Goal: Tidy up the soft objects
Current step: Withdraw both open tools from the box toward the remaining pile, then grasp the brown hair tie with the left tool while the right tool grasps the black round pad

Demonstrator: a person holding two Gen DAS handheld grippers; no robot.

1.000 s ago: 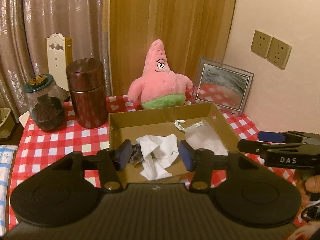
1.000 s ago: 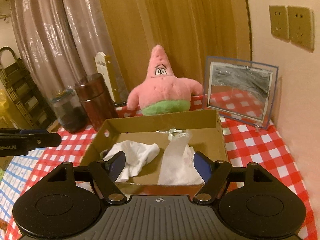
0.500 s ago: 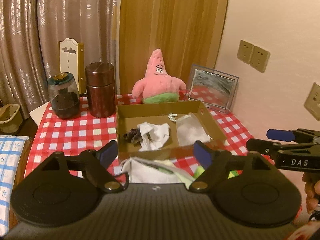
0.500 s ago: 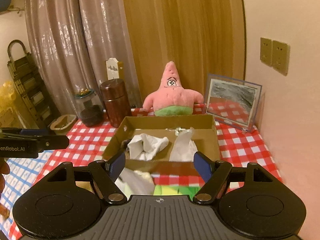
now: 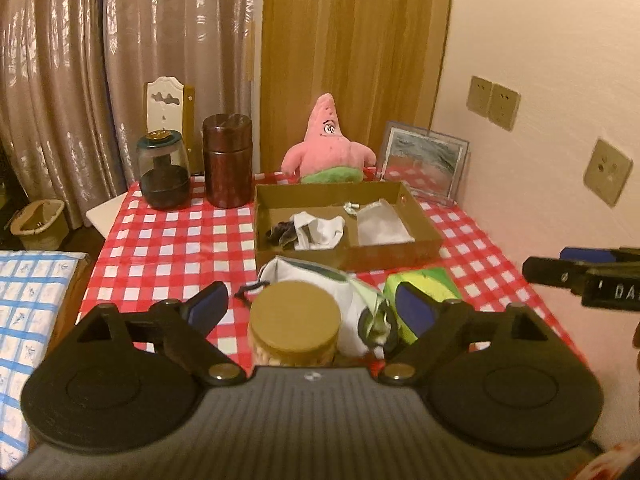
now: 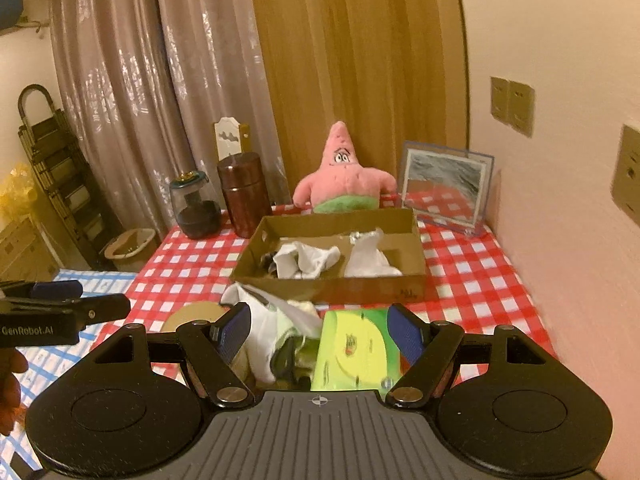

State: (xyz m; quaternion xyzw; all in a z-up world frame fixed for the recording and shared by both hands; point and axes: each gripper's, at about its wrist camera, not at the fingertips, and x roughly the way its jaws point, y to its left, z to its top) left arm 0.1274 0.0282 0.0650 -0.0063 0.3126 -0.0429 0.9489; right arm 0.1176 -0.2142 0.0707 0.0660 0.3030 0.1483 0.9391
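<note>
An open cardboard box (image 5: 348, 258) (image 6: 332, 290) on the red checked table holds a crumpled white cloth (image 5: 320, 232) (image 6: 308, 260), a dark sock (image 5: 282, 232) and a clear pouch (image 5: 380, 224). In front of it lie a white drawstring bag (image 5: 296, 272) (image 6: 276, 328) and a green-yellow soft item (image 5: 424, 284) (image 6: 352, 348). A pink star plush (image 5: 328, 152) stands behind the box. My left gripper (image 5: 310, 300) hovers over the near table; its jaws are opening, with nothing gripped between them. My right gripper (image 6: 320, 318) is open and empty above the bag.
A tan-lidded jar (image 5: 294, 316) stands under the left gripper. A dark wooden canister (image 5: 228, 164), a glass jar (image 5: 162, 172) and a framed picture (image 5: 424, 164) line the back. A wall bounds the right side. A blue checked surface (image 5: 32, 300) lies to the left.
Both grippers have drawn back from the box toward the near table edge. The left jaws have spread wider, leaving the white cloth in the box. The bag, green item and jar came into view.
</note>
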